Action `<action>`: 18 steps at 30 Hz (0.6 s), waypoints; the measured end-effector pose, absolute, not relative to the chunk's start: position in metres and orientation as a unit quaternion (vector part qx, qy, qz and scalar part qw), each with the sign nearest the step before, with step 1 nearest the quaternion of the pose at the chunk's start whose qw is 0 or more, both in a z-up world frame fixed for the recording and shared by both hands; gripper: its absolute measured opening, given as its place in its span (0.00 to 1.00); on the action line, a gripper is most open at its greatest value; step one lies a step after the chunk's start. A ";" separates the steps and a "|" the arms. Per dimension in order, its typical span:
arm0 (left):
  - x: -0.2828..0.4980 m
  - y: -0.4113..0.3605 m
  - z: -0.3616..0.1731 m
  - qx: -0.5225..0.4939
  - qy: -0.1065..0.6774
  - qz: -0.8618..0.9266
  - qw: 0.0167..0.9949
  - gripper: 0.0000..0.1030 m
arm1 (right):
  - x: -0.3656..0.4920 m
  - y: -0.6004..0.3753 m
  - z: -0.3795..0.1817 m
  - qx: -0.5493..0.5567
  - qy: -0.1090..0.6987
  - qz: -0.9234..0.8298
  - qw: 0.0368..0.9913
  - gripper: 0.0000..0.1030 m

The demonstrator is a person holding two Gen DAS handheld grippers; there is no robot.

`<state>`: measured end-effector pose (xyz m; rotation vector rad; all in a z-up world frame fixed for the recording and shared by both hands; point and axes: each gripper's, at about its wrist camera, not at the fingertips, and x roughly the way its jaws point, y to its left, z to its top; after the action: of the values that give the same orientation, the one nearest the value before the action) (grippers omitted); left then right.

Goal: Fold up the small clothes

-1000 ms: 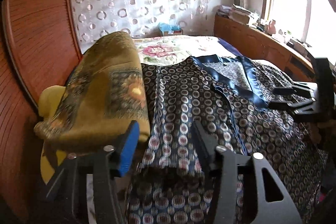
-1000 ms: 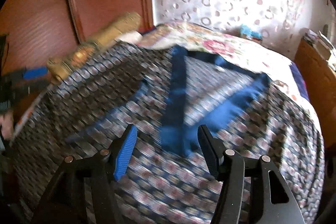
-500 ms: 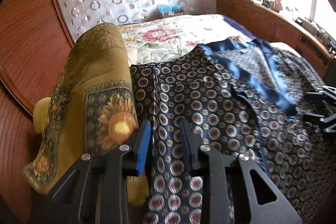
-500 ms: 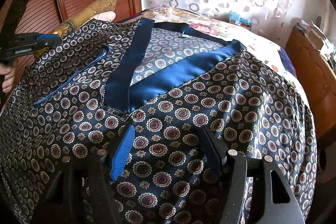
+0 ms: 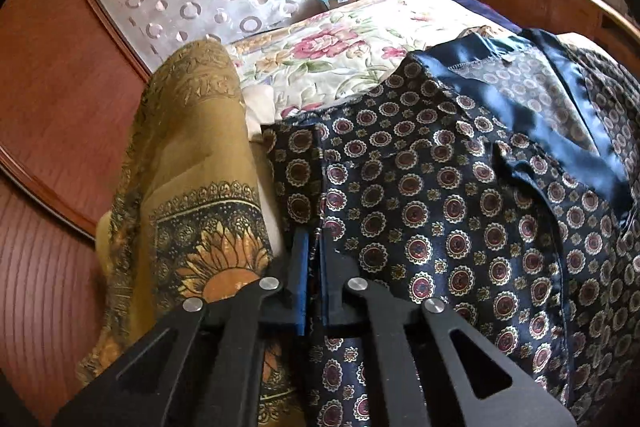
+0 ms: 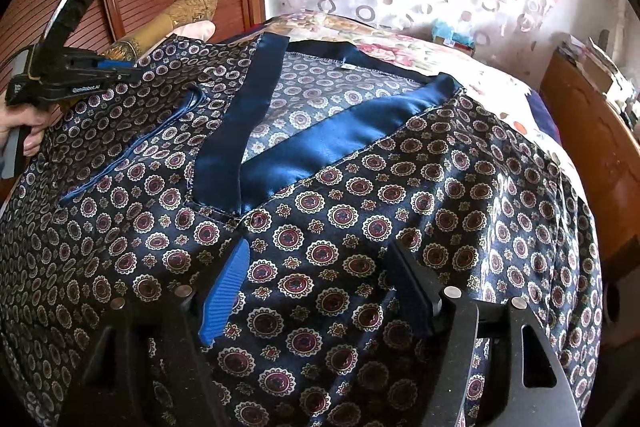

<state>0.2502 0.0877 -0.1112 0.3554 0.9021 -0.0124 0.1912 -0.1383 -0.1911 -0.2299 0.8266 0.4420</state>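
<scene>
A dark navy satin robe [image 6: 328,227] with a medallion print and plain blue lapels [image 6: 320,143] lies spread front-up on the bed; it also shows in the left wrist view [image 5: 460,227]. My left gripper [image 5: 314,247] is shut on the robe's left edge, beside the pillow; it shows from the side in the right wrist view [image 6: 116,73], held by a hand. My right gripper [image 6: 320,267] is open, its fingers resting on the robe's front just below where the lapels cross.
An ochre sunflower-print pillow [image 5: 192,187] lies along the wooden headboard [image 5: 48,107], touching the robe's left edge. A floral bedspread [image 5: 352,47] shows beyond the collar. A wooden ledge [image 6: 592,131] with clutter runs along the right side.
My left gripper closed from open onto the robe's edge by the pillow. My right gripper moved in low over the robe's front and stayed open.
</scene>
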 end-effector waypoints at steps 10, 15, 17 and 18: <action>0.233 0.131 -0.059 0.090 0.363 -0.001 0.928 0.02 | 0.192 -0.138 -0.192 -0.110 0.397 0.212 0.886 0.73; 0.233 0.144 -0.061 0.068 0.367 -0.013 0.928 0.02 | 0.192 -0.139 -0.192 -0.110 0.397 0.212 0.886 0.73; 0.232 0.143 -0.064 0.061 0.370 -0.013 0.927 0.03 | 0.192 -0.139 -0.192 -0.110 0.397 0.212 0.886 0.73; 0.232 0.144 -0.064 0.060 0.370 -0.009 0.927 0.03 | 0.192 -0.139 -0.192 -0.110 0.397 0.212 0.886 0.74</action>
<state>0.2317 0.1444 -0.0637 0.1227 0.7583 -0.0183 0.1919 -0.1388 -0.1920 -0.2282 0.8252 0.4407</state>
